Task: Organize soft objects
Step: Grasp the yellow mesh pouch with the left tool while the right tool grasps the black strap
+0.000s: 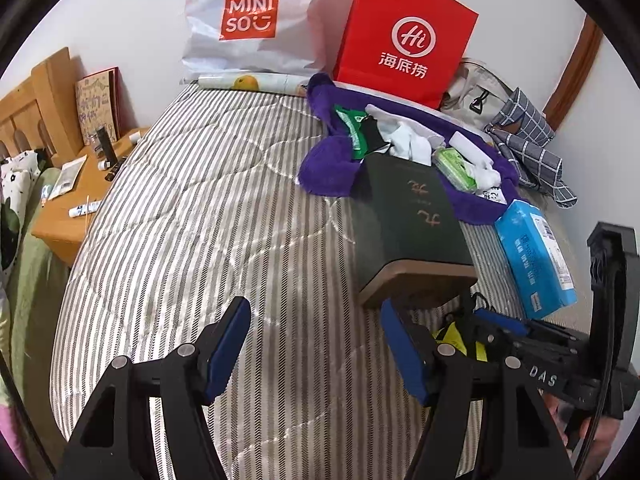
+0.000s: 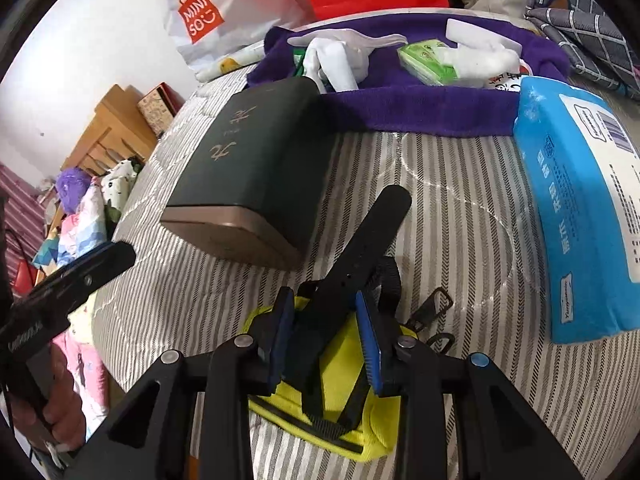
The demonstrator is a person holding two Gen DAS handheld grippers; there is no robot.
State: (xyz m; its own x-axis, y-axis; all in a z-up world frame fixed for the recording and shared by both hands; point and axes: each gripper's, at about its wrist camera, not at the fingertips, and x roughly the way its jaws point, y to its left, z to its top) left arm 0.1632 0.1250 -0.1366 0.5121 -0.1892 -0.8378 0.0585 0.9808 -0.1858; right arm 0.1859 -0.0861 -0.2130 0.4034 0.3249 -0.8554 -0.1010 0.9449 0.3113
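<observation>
The scene lay on a grey-and-white striped quilt, and the dark green box with gold characters served as the landmark at its middle. The left gripper hovered over the quilt just in front of and to the left of that box, its blue-padded jaws spread wide with nothing between them. The right gripper sat in front of the box, its jaws set to either side of a yellow-green pouch with black straps; the pads stood close beside a black strap that ran up between them, but whether they actually pressed on it could not be told. The pouch rested on the quilt near the box's brown end.

Behind the box lay a purple towel, spread out and carrying white socks and a green tissue pack. To the right of the box, apart from it, lay a blue tissue package. Farther behind the towel stood a red paper bag and a white Miniso bag against the wall, with a grey checked cloth off to the right of the towel. Well to the left of the box stood a wooden nightstand with small items on it
</observation>
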